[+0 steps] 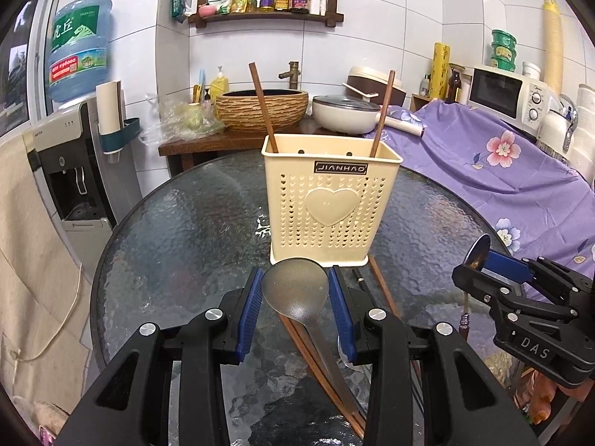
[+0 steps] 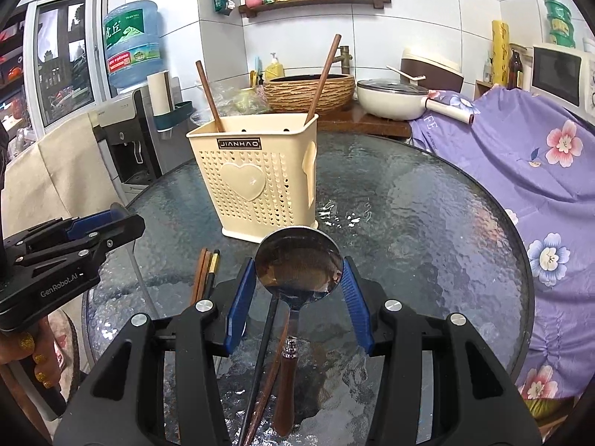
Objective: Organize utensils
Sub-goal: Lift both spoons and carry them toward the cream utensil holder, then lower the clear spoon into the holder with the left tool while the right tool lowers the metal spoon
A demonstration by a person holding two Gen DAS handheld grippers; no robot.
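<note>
1. Left gripper (image 1: 294, 299): you have the grey plastic spoon (image 1: 295, 290) pinched by its bowl between the jaws, handle trailing back toward the camera, lifted off the worktop (image 1: 178, 230).
2. Right gripper (image 2: 298, 278): jaws clamped on the bowl of the metal spoon (image 2: 299, 260) with the wooden handle; it hangs under the gripper, also off the glass.
3. Still on the worktop just beyond and below both grippers: loose chopsticks (image 2: 204, 278), a few brown and at least one black, lying flat near the holder's front edge. Not yet sorted.
4. Further out: cream utensil holder (image 1: 331, 200) upright near the middle of the worktop, with two brown chopsticks (image 1: 262, 106) already standing in it, one at each side.
5. Progress, by my read: early to middle. Two chopsticks in, both spoons in hand but not dropped in, and the loose chopsticks left to do.
</note>
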